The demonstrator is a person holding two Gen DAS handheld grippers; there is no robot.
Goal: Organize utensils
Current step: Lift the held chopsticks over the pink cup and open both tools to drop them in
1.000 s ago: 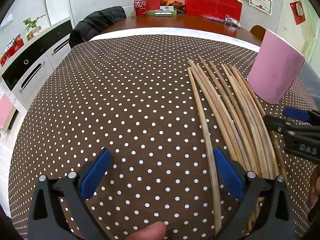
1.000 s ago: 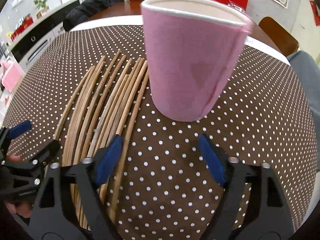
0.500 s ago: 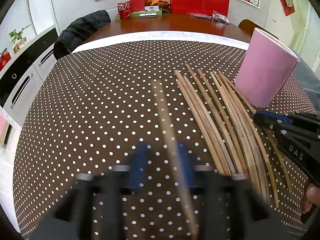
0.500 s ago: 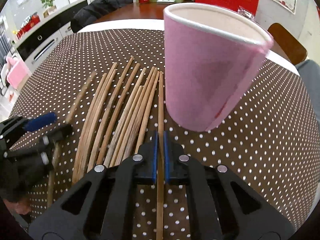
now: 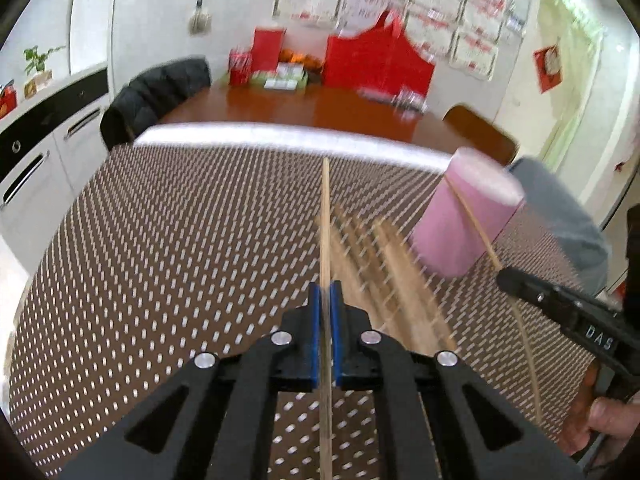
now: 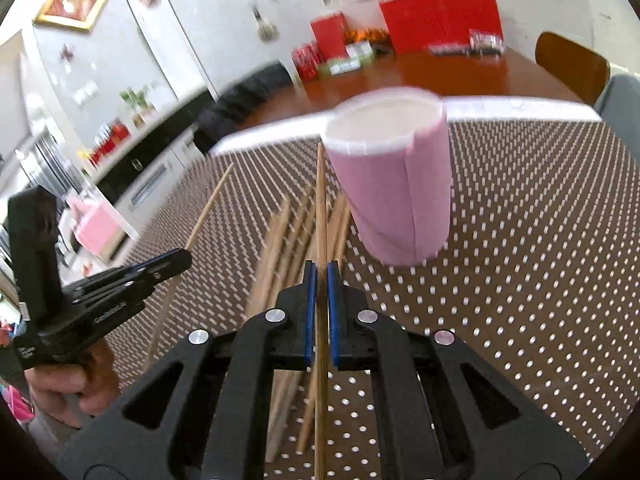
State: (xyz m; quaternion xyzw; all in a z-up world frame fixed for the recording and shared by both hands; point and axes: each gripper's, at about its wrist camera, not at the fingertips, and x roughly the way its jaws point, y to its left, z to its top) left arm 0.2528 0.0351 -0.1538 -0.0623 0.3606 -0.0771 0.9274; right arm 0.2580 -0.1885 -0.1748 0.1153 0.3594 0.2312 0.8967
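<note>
My left gripper (image 5: pixel 325 292) is shut on a wooden chopstick (image 5: pixel 325 216) and holds it lifted above the table, pointing forward. My right gripper (image 6: pixel 320 272) is shut on another chopstick (image 6: pixel 320 200), raised, its tip just left of the pink cup (image 6: pixel 394 184). The cup also shows in the left wrist view (image 5: pixel 466 216), upright, at the right. Several more chopsticks (image 5: pixel 384 264) lie in a bundle on the dotted tablecloth left of the cup, seen also in the right wrist view (image 6: pixel 288 240). The right gripper shows at the right of the left view (image 5: pixel 504 274); the left gripper shows at the left of the right view (image 6: pixel 182 260).
The brown polka-dot tablecloth (image 5: pixel 180 240) covers the table. Behind it is a wooden table (image 5: pixel 300 108) with red boxes (image 5: pixel 376 64) and a chair with a black jacket (image 5: pixel 156 96). White cabinets (image 5: pixel 44 140) stand at the left.
Both grippers closed on a chopstick each and lifted them off the table. Both cameras tilted upward, and the views are motion-blurred.
</note>
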